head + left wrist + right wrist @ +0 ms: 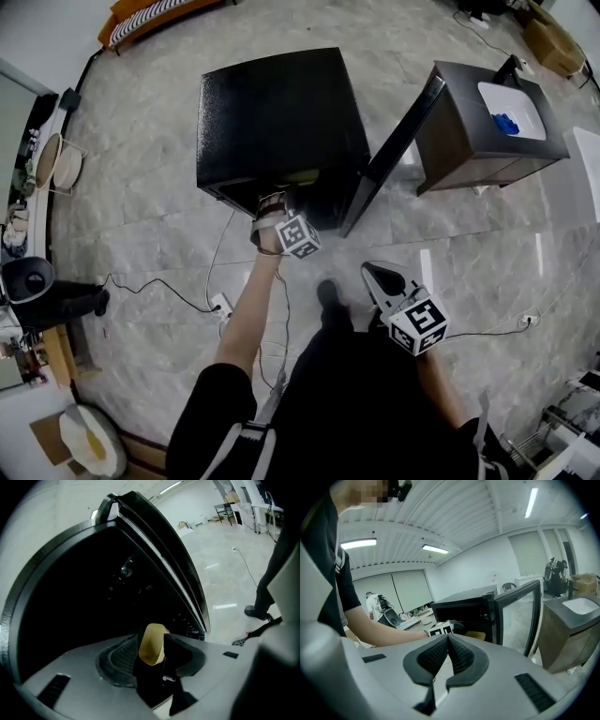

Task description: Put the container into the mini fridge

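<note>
The black mini fridge point(272, 112) stands on the floor with its glass door point(394, 155) swung open to the right. My left gripper point(275, 211) reaches into the fridge's opening. In the left gripper view, a pale yellow container point(151, 644) sits between the jaws of my left gripper point(152, 639), which is shut on it in front of the dark fridge interior point(93, 597). The right gripper view shows the container point(476, 635) just inside the fridge point(459, 609). My right gripper point(375, 274) hangs back near my legs, and its jaws point(448, 639) are shut with nothing between them.
A dark low table point(469, 122) stands right of the door, with a white tray point(525, 103) and a blue item point(506, 123) on it. Cables and a power strip point(222, 305) lie on the floor at the left. A black bin point(28, 278) is at far left.
</note>
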### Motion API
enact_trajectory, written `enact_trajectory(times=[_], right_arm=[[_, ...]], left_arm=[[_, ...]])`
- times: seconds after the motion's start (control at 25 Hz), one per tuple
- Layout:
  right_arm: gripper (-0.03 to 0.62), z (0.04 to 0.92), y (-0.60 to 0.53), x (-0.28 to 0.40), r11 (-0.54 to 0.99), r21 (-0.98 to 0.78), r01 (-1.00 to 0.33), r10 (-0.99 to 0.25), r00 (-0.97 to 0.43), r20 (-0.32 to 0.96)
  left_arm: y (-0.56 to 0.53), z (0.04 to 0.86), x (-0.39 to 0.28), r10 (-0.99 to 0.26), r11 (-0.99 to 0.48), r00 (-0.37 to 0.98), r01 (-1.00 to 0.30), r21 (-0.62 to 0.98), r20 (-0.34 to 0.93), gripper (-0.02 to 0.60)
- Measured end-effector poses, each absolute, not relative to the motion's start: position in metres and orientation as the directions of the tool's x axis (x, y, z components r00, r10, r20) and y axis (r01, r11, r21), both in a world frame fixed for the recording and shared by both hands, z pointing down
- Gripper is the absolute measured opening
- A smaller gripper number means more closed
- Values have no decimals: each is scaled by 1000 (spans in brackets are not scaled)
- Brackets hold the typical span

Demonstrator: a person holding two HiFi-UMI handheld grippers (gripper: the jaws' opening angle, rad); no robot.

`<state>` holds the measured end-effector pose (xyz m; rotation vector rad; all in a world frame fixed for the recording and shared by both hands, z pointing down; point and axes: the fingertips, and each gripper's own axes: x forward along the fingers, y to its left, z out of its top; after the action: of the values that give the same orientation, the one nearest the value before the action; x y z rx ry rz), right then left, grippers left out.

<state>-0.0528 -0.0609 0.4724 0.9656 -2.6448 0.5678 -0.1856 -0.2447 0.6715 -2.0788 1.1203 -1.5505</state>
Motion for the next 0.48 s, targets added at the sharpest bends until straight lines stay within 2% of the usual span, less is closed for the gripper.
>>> enact_trajectory(times=[0.4, 0.48], right_arm=[[17, 466, -59, -39, 768, -274, -579, -493, -808, 323], [17, 461, -59, -34, 785, -269, -557, -476, -822, 314]], left_arm=[[-210, 598, -192, -822, -517, 27, -453, -726, 569, 127], [-201, 588, -188, -831, -497, 7, -459, -737, 556, 98]])
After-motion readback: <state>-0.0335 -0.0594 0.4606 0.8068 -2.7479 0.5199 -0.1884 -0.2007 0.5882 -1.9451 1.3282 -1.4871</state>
